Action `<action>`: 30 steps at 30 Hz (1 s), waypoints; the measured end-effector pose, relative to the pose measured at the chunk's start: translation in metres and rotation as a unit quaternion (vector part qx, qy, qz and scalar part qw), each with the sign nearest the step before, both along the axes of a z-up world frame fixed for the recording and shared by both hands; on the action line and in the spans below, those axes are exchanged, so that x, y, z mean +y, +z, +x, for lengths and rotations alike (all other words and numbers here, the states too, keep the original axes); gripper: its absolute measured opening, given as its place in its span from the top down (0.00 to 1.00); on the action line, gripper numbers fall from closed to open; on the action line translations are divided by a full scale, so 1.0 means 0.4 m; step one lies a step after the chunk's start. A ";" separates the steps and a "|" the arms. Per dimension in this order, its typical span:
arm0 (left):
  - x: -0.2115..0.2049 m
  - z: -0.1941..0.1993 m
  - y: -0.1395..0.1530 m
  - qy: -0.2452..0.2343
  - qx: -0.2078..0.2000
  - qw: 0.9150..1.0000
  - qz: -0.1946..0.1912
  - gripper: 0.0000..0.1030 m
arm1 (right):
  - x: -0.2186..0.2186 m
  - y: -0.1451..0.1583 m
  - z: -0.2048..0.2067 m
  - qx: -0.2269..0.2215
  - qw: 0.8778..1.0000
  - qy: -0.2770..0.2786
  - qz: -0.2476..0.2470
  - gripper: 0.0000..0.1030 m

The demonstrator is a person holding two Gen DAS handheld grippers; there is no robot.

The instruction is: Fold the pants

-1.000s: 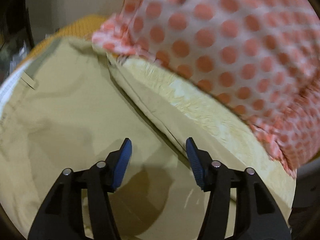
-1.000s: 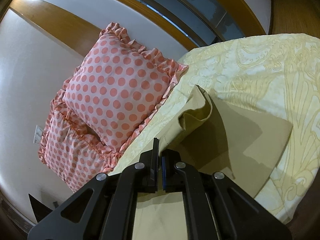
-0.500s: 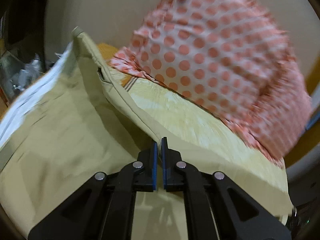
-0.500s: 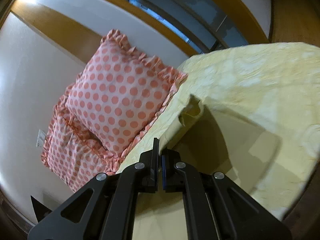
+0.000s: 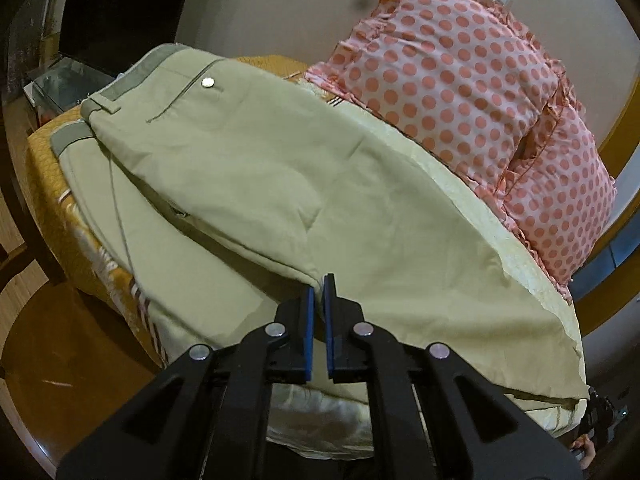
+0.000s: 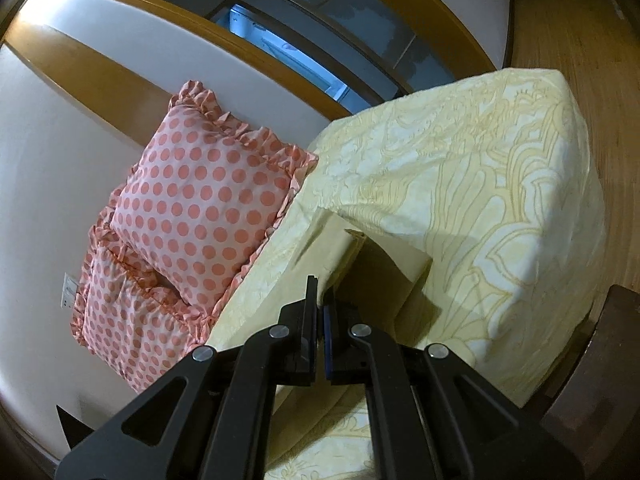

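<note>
Khaki pants are lying across the bed, waistband at the far left. Left gripper is pinching their near folded edge; right gripper is clamping a raised fold beside the dotted pillows.
</note>
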State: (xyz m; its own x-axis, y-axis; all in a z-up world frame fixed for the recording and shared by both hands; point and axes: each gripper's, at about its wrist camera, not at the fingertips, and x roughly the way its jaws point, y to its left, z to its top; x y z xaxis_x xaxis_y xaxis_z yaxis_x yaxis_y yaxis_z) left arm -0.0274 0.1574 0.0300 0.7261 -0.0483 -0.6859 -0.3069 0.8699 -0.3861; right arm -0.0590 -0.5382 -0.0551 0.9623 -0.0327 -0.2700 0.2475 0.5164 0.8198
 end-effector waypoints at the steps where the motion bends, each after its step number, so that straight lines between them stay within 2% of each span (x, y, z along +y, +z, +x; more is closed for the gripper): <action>1: -0.010 -0.010 -0.004 0.000 -0.005 1.000 0.007 0.96 | -0.006 0.005 0.005 0.000 1.000 -0.003 -0.008 0.98; 8: -0.048 -0.021 -0.033 -0.010 -0.005 0.999 0.043 0.95 | 0.002 -0.002 0.025 0.071 0.996 -0.016 -0.060 0.96; 9: -0.052 -0.024 -0.027 -0.013 -0.009 0.998 0.056 0.90 | 0.003 -0.004 0.010 0.074 0.995 -0.023 -0.059 0.90; 10: -0.055 -0.032 -0.020 -0.012 -0.015 0.998 0.068 0.86 | 0.003 -0.005 -0.010 0.073 0.995 -0.035 -0.057 0.70; 12: -0.060 -0.052 -0.001 -0.007 -0.032 0.995 0.095 0.68 | 0.001 -0.008 -0.039 0.071 0.993 -0.067 -0.064 0.37; 13: -0.061 -0.067 0.012 0.005 -0.045 0.992 0.115 0.61 | 0.001 -0.013 -0.045 0.078 0.991 -0.079 -0.075 0.38; 14: -0.060 -0.078 0.023 0.020 -0.054 0.989 0.134 0.47 | 0.000 -0.019 -0.040 0.085 0.990 -0.077 -0.077 0.38; 15: -0.054 -0.092 0.037 0.040 -0.066 0.985 0.154 0.41 | 0.002 -0.025 -0.037 0.085 0.990 -0.078 -0.083 0.39; 17: -0.041 -0.105 0.053 0.061 -0.080 0.982 0.162 0.40 | 0.013 -0.027 -0.021 0.085 0.989 -0.070 -0.097 0.40; 20: -0.018 -0.102 0.062 0.081 -0.087 0.980 0.158 0.36 | 0.045 -0.033 0.012 0.075 0.990 -0.035 -0.111 0.55; 22: -0.011 -0.091 0.056 0.079 -0.081 0.981 0.159 0.36 | 0.072 -0.035 0.027 0.067 0.988 -0.029 -0.135 0.59; 24: -0.008 -0.078 0.046 0.078 -0.075 0.981 0.161 0.35 | 0.085 -0.033 0.036 0.062 0.987 -0.025 -0.149 0.68; 26: -0.003 -0.066 0.035 0.078 -0.067 0.982 0.160 0.35 | 0.089 -0.030 0.037 0.064 0.985 -0.035 -0.158 0.69; 29: 0.010 -0.060 0.019 0.082 -0.061 0.983 0.151 0.34 | 0.079 -0.028 0.030 0.054 0.984 -0.021 -0.167 0.90; 30: 0.016 -0.059 0.014 0.084 -0.060 0.984 0.148 0.34 | 0.088 -0.023 0.036 0.061 0.981 -0.011 -0.185 0.93</action>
